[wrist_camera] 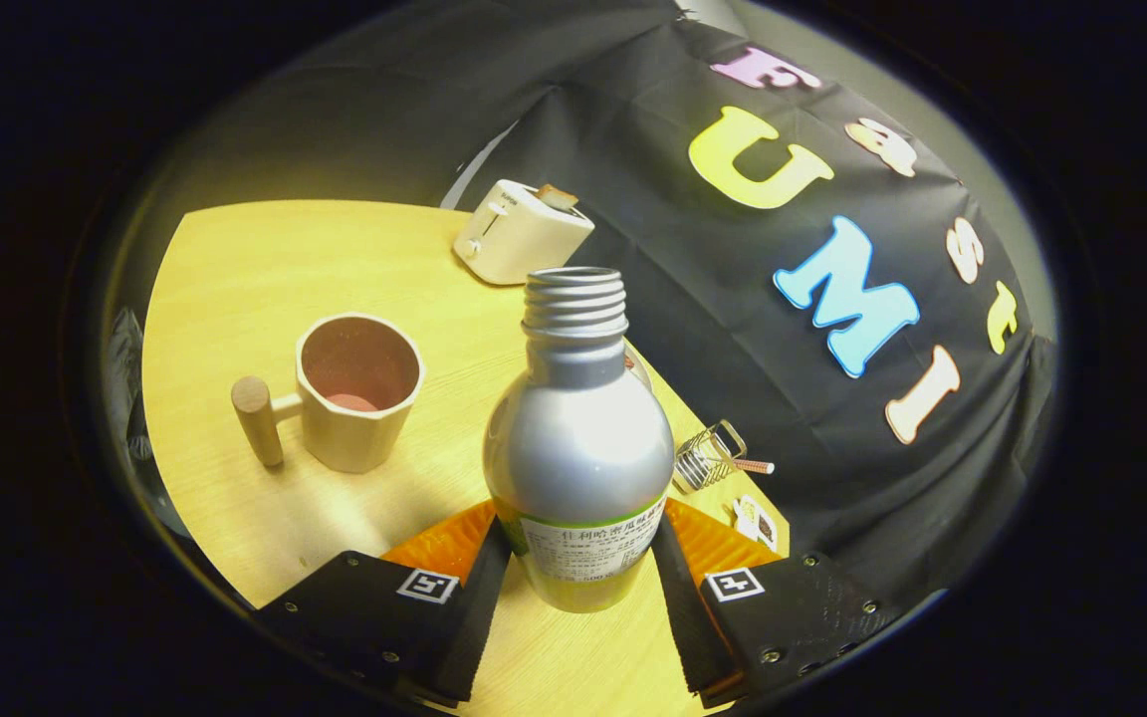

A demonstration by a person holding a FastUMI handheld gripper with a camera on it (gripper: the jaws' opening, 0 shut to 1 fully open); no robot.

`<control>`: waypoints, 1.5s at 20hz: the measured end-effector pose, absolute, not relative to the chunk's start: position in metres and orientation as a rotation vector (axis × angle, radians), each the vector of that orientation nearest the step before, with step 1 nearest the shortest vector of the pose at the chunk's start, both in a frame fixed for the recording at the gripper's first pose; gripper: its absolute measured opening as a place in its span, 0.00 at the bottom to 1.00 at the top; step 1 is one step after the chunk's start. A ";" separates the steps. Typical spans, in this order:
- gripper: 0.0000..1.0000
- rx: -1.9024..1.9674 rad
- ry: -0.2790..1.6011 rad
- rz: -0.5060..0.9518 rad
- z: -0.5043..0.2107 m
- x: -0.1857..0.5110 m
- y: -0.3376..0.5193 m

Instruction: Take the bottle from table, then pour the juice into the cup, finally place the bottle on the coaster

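A pale wooden table [235,299] carries the cup [354,393], just beyond the bottle [578,438]. The claw [578,588] grips the uncapped bottle by its labelled lower body; smooth metal, likely slippery, so a firm low hold suits. The claw looks tilted, the bottle clamped upright between its fingers

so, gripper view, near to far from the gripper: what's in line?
Gripper with its fingers pressed on the bottle → cup, off to one side → toaster at the far table edge.
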State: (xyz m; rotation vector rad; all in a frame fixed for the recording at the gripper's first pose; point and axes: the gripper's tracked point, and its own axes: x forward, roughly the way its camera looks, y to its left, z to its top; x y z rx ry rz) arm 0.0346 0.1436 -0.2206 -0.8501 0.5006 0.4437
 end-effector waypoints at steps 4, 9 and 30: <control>0.76 -0.926 0.514 0.455 -0.223 0.034 0.150; 0.76 -1.032 0.528 0.477 -0.231 0.034 0.159; 0.75 -1.491 0.518 0.509 -0.239 0.036 0.164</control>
